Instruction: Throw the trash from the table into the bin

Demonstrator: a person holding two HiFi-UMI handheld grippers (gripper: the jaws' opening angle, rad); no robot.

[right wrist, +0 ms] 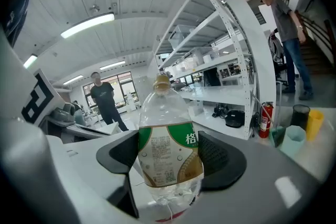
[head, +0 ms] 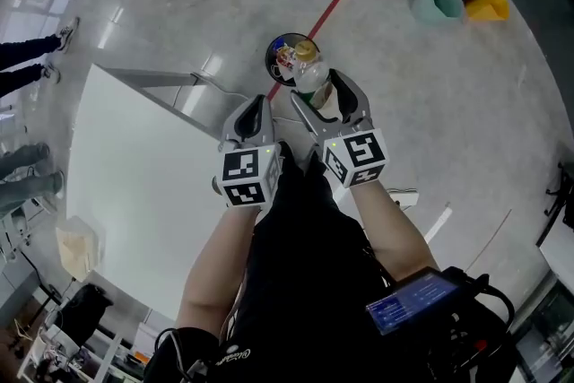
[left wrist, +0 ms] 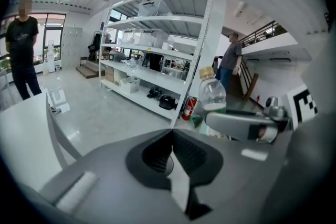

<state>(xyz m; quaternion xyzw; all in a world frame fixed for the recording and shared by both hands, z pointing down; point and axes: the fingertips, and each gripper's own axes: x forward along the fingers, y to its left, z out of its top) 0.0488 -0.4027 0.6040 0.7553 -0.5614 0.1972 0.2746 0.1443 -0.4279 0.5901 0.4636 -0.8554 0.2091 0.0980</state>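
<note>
We cannot see the whole bin [head: 273, 58]. It lies on the floor just beyond the tips of the two grippers, and the bottle [head: 311, 76] covers its near right edge. Only a dark round rim and some colourful contents show. The bottle's base is cut off at the bottom edge of the right gripper view, and in the head view the jaws hide its lower half. In the left gripper view only its cap and shoulder [left wrist: 212, 93] rise above the other tool's jaw, up and to the right of the left gripper's tips.

The left gripper [head: 254, 109] has its jaws pressed together, pad against pad, with nothing between them [left wrist: 172, 140]. The right gripper [head: 327, 99] stands wide, and both its pads clamp the labelled middle of the bottle [right wrist: 169, 149], which points up and away from the tool.

We count two grippers side by side, nearly touching, and one clear plastic bottle with a tan cap and a green and gold label. There is one bin, and one white table [head: 134, 184] off to the left of the left gripper. Each gripper view shows two people standing far beyond the jaws.
</note>
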